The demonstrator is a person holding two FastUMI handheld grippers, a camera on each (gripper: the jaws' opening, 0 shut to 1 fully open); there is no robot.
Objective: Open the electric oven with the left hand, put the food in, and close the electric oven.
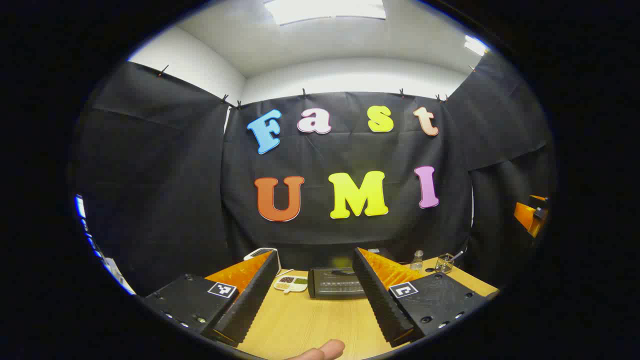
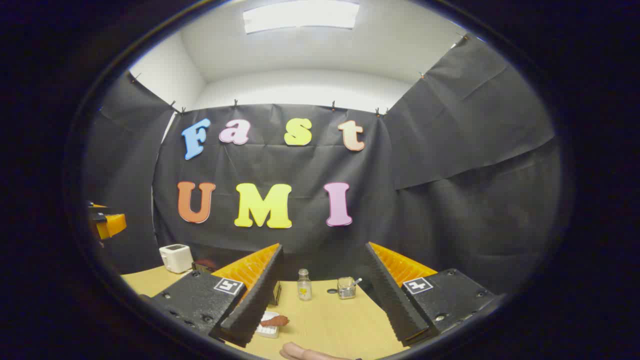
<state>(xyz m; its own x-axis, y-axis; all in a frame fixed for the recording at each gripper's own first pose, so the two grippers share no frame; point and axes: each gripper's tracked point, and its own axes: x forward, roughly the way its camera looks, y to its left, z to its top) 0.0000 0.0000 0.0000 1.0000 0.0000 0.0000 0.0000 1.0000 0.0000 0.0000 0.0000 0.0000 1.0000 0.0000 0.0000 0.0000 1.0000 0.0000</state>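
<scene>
— Black cloth hangs round the booth on all sides, with a white ceiling and a light panel above, and a pale wooden table [image 1: 310,325] runs along the bottom. What sits on it in the left gripper view?

— Straight ahead, at the far edge against the cloth, the dark electric oven [image 1: 336,283], its door shut and a handle across the top of the front. Just left of it lies a small divided dish [image 1: 291,283] with dark and green fillings. To the right stand a small clear bottle [image 1: 418,260] and a wire holder [image 1: 444,263].

— And the left gripper [image 1: 315,287]?

— Its fingers stand wide apart, nothing between them, the oven framed in the gap but well off. A fingertip [image 1: 325,350] shows at the bottom edge.

— The right gripper [image 2: 325,295]?

— Also spread open, holding nothing. Below its left finger lies a white tray [image 2: 267,327] with a reddish-brown piece of food [image 2: 275,320] on it. Farther back are a glass shaker [image 2: 303,285] and a small glass cup [image 2: 346,288] with something standing in it; a white toaster [image 2: 176,258] sits at the far left. Part of a hand [image 2: 305,353] shows at the bottom.
</scene>
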